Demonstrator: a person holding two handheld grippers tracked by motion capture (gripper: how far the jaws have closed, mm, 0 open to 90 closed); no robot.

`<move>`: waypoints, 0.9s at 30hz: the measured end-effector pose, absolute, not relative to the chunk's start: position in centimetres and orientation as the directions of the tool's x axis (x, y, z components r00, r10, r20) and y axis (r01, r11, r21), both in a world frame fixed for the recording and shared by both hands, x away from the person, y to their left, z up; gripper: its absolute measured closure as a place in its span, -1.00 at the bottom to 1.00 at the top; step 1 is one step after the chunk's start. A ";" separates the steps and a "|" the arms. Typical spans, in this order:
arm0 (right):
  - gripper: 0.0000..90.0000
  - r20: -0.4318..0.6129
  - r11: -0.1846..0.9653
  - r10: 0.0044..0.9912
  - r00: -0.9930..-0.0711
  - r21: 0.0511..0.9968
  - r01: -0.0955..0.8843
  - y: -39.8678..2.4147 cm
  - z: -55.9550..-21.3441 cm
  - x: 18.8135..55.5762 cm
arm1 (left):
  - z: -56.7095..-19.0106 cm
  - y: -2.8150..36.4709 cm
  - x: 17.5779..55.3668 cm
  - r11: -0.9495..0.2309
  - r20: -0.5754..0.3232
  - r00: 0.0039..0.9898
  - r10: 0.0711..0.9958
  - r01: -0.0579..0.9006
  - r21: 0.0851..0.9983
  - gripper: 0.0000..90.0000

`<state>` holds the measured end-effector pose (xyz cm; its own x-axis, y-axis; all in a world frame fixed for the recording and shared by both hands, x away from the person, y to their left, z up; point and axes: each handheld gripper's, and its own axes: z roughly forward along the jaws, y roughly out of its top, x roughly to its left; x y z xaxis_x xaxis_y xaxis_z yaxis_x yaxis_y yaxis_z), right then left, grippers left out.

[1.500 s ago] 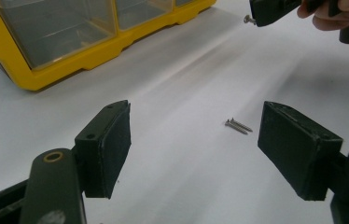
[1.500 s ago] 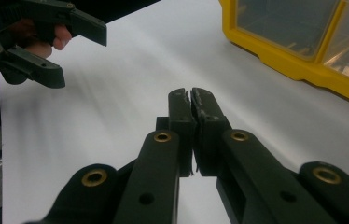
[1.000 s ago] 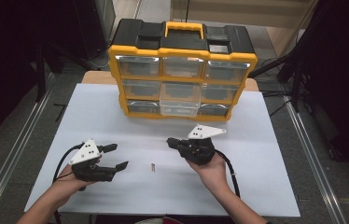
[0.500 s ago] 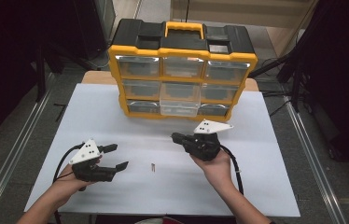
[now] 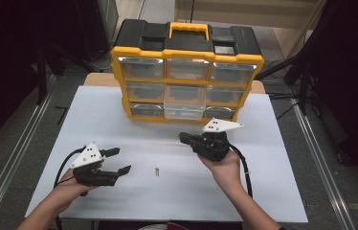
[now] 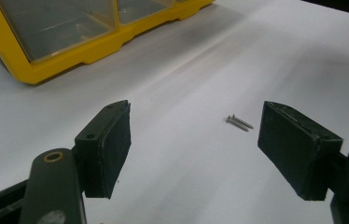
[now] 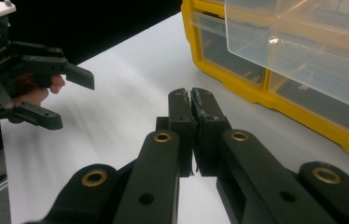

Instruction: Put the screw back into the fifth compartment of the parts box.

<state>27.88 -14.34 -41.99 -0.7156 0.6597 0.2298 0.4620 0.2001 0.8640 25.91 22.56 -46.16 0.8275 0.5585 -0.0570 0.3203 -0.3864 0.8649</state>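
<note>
A yellow and black organizer with clear drawers stands at the back of the white table. Its bottom middle drawer is pulled out a little. Two small screws lie side by side on the table between the grippers. My left gripper rests at the front left, open and empty, with the screws just beyond its jaws. My right gripper is held above the table in front of the organizer, jaws shut with nothing between them.
The organizer's yellow base and protruding clear drawer lie close to the right gripper's right. Cables trail from both grippers toward the table's front edge. Dark floor and metal rails flank the table.
My right gripper has moved right and back, toward the organizer's bottom row. The left gripper and the screws have stayed in place.
</note>
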 end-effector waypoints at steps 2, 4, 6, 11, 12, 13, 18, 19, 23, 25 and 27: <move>0.97 0.223 0.206 0.664 -0.714 0.863 0.461 -14.3 -41.9 27.9 | -46.1 22.6 25.9 -0.387 -0.056 0.827 0.559 0.320 0.865 -0.43; 0.97 0.221 0.208 0.665 -0.713 0.863 0.461 -14.3 -41.7 28.0 | -46.2 22.6 26.0 -0.392 -0.056 0.829 0.557 0.321 0.862 -0.43; 0.97 0.218 0.201 0.669 -0.711 0.868 0.455 -14.3 -41.3 28.0 | -46.2 22.6 26.0 -0.395 -0.052 0.827 0.560 0.321 0.861 -0.43; 0.97 0.228 0.181 0.670 -0.706 0.872 0.454 -14.5 -40.5 28.1 | -46.2 22.6 26.0 -0.396 -0.054 0.827 0.560 0.324 0.859 -0.43; 0.97 0.226 0.179 0.674 -0.703 0.874 0.452 -14.5 -40.3 28.1 | -46.2 22.6 26.0 -0.396 -0.054 0.826 0.560 0.325 0.859 -0.43; 0.97 0.225 0.178 0.675 -0.703 0.875 0.451 -14.6 -40.1 28.2 | -46.2 22.6 26.0 -0.396 -0.055 0.826 0.561 0.325 0.859 -0.43; 0.97 0.231 0.162 0.686 -0.690 0.876 0.454 -15.0 -39.4 28.4 | -46.2 22.6 26.0 -0.400 -0.052 0.827 0.559 0.324 0.857 -0.43; 0.97 0.229 0.162 0.687 -0.690 0.877 0.452 -15.0 -39.3 28.5 | -46.2 22.6 26.0 -0.399 -0.053 0.827 0.559 0.325 0.857 -0.43; 0.97 0.227 0.162 0.691 -0.686 0.877 0.453 -15.0 -39.0 28.7 | -46.2 22.6 26.0 -0.402 -0.052 0.827 0.559 0.325 0.856 -0.43; 0.97 0.227 0.163 0.691 -0.687 0.876 0.453 -14.9 -38.9 28.8 | -46.3 22.6 26.0 -0.398 -0.052 0.829 0.557 0.322 0.859 -0.43; 0.97 0.225 0.162 0.693 -0.685 0.877 0.452 -14.8 -38.7 28.9 | -46.2 22.6 26.0 -0.400 -0.053 0.828 0.559 0.325 0.857 -0.43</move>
